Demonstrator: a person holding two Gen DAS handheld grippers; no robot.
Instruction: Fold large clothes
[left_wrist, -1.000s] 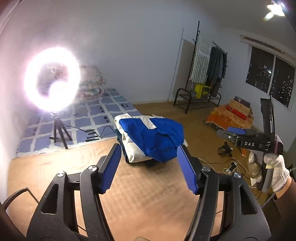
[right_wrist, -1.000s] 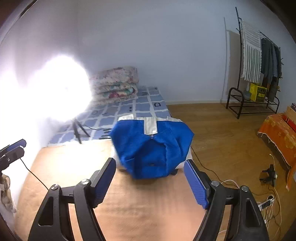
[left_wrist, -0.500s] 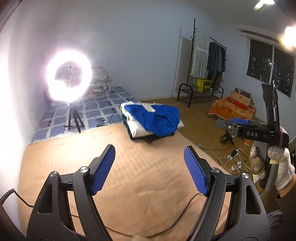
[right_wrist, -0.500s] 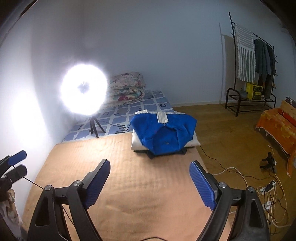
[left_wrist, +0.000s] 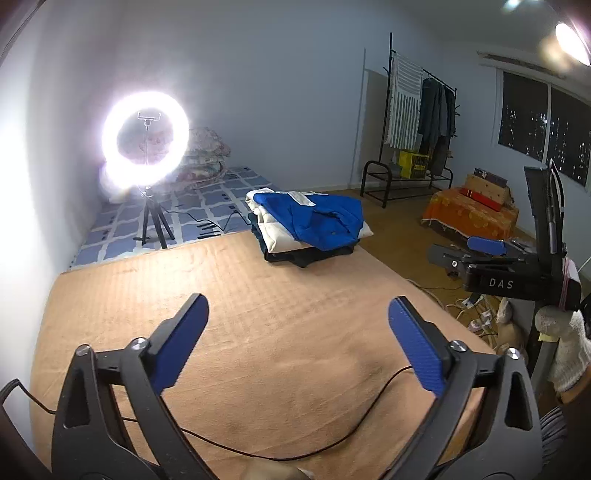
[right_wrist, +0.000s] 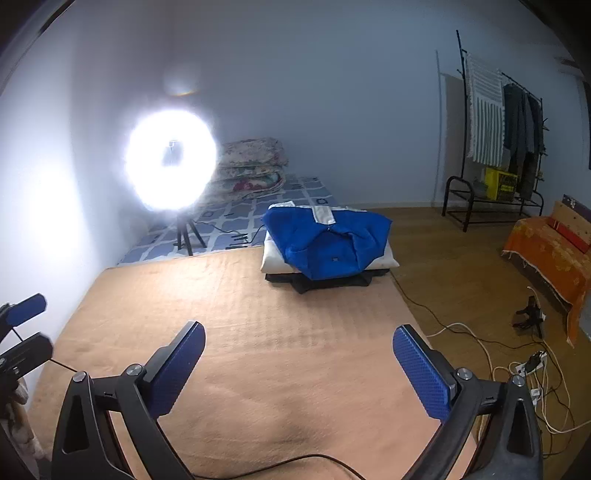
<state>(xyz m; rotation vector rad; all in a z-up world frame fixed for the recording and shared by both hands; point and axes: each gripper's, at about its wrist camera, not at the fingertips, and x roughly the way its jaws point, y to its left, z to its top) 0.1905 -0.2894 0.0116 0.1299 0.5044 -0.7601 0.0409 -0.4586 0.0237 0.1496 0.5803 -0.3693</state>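
Note:
A folded blue and white garment (left_wrist: 314, 221) (right_wrist: 328, 240) tops a small stack of folded clothes, a dark one lowest, at the far right corner of a tan blanket (left_wrist: 240, 332) (right_wrist: 258, 350). My left gripper (left_wrist: 297, 336) hangs over the near part of the blanket, well short of the stack, its jaws still opening and nothing between them. The right gripper (right_wrist: 297, 365) is equally far back, jaws opening wide, empty. In the left wrist view the right gripper (left_wrist: 480, 254) shows at the right edge, held by a gloved hand (left_wrist: 569, 339).
A bright ring light on a tripod (left_wrist: 146, 147) (right_wrist: 171, 162) stands beyond the blanket on a blue patterned mat (left_wrist: 184, 210). A thin cable (left_wrist: 295, 450) crosses the near blanket. Cords and a power strip (right_wrist: 532, 365) lie on the wooden floor at right; a clothes rack (right_wrist: 495, 147) stands beyond.
Both grippers have drawn back from the stacked blue garment, which now sits far ahead, and their jaws have spread wider.

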